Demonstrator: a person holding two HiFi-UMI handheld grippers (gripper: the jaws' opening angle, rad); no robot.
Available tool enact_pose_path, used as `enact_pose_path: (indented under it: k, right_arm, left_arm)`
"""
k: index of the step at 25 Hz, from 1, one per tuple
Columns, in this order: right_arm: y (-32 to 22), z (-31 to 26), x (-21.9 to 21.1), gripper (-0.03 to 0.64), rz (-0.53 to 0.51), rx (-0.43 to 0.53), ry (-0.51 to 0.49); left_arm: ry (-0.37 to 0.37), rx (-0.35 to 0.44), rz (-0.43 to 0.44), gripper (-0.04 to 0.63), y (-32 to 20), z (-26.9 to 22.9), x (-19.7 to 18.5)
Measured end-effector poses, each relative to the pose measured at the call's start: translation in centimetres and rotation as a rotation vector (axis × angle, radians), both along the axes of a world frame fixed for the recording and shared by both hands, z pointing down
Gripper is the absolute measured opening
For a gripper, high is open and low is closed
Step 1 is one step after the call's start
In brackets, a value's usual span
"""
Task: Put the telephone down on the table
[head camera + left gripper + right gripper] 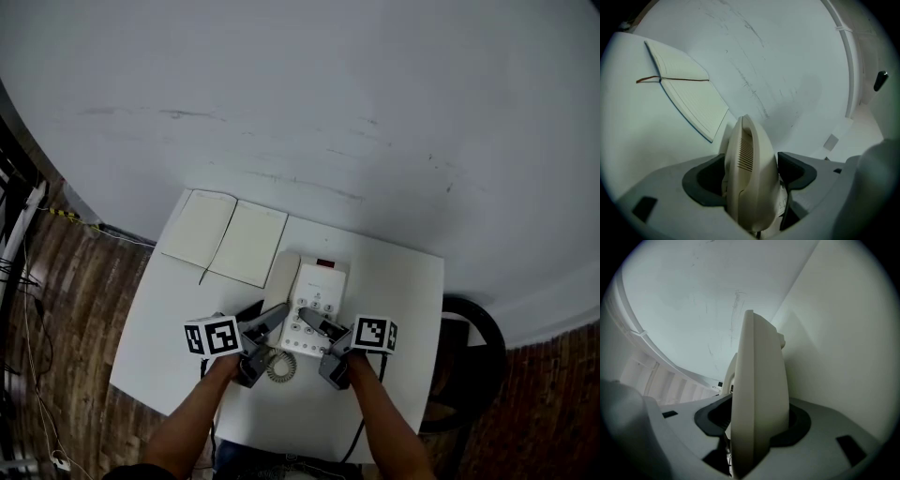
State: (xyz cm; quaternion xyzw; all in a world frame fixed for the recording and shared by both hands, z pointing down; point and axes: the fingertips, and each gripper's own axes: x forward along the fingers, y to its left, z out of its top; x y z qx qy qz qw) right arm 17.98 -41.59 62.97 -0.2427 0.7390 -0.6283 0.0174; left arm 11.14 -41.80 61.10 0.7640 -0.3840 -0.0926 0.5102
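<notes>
Now the telephone (319,281) is clenched from both sides: left gripper (272,321) at its 7 o'clock, right gripper (317,328) at 5 o'clock.

An open notebook (225,239) is lying flat with blank cream pages showing, a thin dark ribbon bookmark (670,78) trailing out across its spine. A scuffed white wall (300,94) is rising behind it. Thin cables (28,309) are running over the wooden floor (84,309) at the left, and a dark round stool (473,328) is standing at the right.
</notes>
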Motion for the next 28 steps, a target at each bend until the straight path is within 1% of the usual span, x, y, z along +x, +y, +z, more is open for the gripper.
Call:
enact_pose_path:
  k: [3, 7, 13, 22, 24, 28]
  right_arm:
    - [-0.1, 0.1, 0.2, 0.208, 0.008, 0.01, 0.032]
    - [-0.2, 0.2, 0.5, 0.22, 0.018, 0.023, 0.091]
    - [-0.5, 0.5, 1.0, 0.253, 0.026, 0.046, 0.218]
    - [-0.7, 0.9, 1.9, 0.298, 0.046, 0.048, 0.357]
    - [-0.7, 0.9, 2.1, 0.305, 0.052, 0.049, 0.385]
    - [-0.7, 0.9, 2.6, 0.32, 0.061, 0.05, 0.447]
  left_arm:
    - [-0.009, -0.008, -0.006, 0.36, -0.1, 0.1, 0.0]
    - [-0.04, -0.02, -0.019, 0.36, -0.1, 0.4, 0.0]
    - [-0.089, -0.034, -0.034, 0.359, -0.2, 0.7, -0.1]
    - [-0.116, -0.054, -0.033, 0.359, -0.3, 1.0, 0.0]
    - [-0.136, -0.063, -0.029, 0.359, -0.3, 1.0, 0.1]
    - [-0.212, -0.085, -0.003, 0.359, -0.3, 1.1, 0.2]
